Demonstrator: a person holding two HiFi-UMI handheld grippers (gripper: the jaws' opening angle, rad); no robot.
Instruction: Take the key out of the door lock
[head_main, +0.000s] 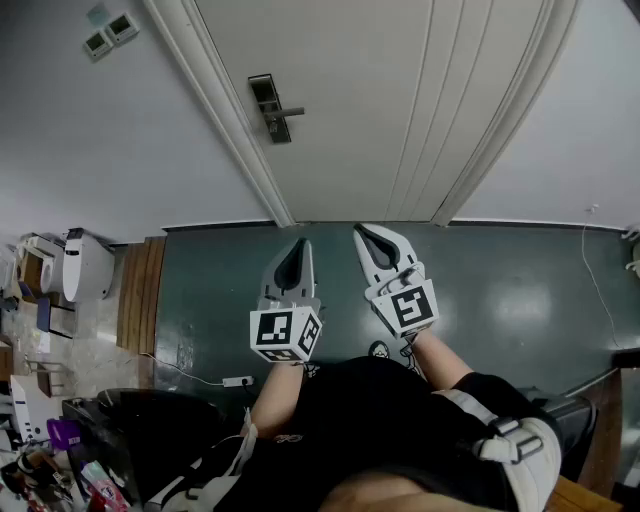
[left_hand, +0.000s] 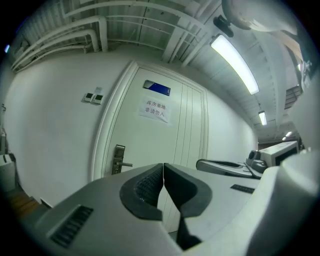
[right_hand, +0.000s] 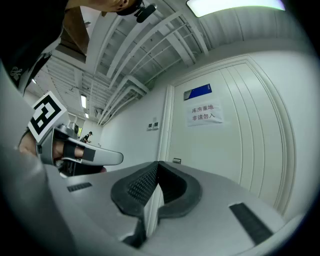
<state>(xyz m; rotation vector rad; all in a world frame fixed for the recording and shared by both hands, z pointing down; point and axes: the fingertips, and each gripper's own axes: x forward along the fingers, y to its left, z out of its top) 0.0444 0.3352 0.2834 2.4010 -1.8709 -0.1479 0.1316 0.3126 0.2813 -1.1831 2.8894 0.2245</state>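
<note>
The white door (head_main: 400, 100) stands straight ahead, with a metal lock plate and lever handle (head_main: 270, 108) on its left side. No key can be made out on the lock at this distance. The lock (left_hand: 119, 159) also shows in the left gripper view, well beyond the jaws. Only its top (right_hand: 176, 161) peeks over the jaws in the right gripper view. My left gripper (head_main: 297, 244) and right gripper (head_main: 362, 232) are held side by side, level, pointing at the door and far short of it. Both are shut with nothing between their pads.
A paper sign (left_hand: 155, 110) and a blue plate (left_hand: 157, 88) are on the door. Wall switches (head_main: 110, 35) sit left of the frame. Cluttered furniture (head_main: 60, 280) lines the left, a power strip (head_main: 236, 381) lies on the dark green floor (head_main: 500, 290), and a cable (head_main: 600, 290) runs along the right.
</note>
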